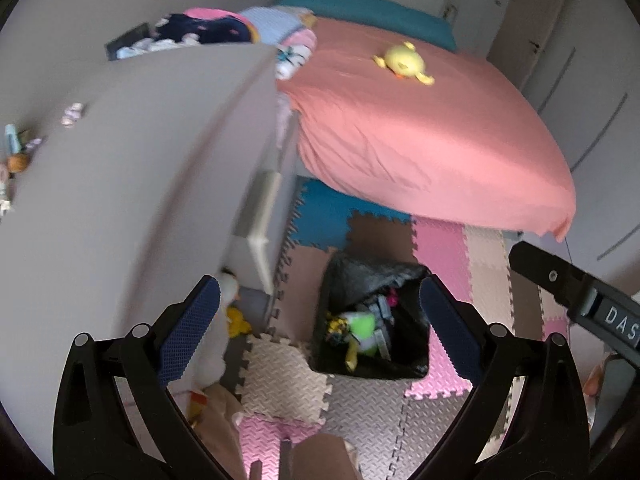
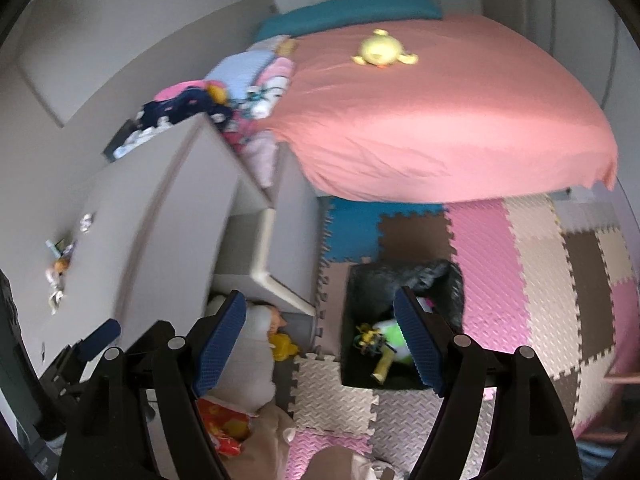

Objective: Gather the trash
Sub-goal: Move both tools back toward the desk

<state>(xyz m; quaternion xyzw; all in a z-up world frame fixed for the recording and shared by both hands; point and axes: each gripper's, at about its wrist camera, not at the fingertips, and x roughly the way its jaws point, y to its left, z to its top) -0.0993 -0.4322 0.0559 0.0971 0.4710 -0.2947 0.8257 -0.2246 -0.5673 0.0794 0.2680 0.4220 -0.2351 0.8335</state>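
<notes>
A black bin lined with a dark bag [image 1: 372, 320] stands on the foam floor mat; it also shows in the right wrist view [image 2: 400, 340]. Inside lie a green and white wrapper [image 1: 362, 326] and other scraps [image 2: 374, 340]. My left gripper [image 1: 320, 320] is open and empty, high above the bin. My right gripper [image 2: 320, 340] is open and empty, also above it and to its left. Small bits [image 1: 72, 114] lie on the grey desk top [image 1: 120, 200]; they also show in the right wrist view [image 2: 60, 264]. A red and yellow wrapper [image 2: 224, 424] lies low by the desk.
A bed with a pink sheet [image 1: 420, 132] and a yellow plush [image 1: 404, 62] fills the back. A pile of clothes [image 1: 224, 30] sits behind the desk. A white plush [image 2: 248, 360] and a yellow toy [image 2: 284, 346] lie under the desk. The right gripper's body [image 1: 580, 300] reaches in at right.
</notes>
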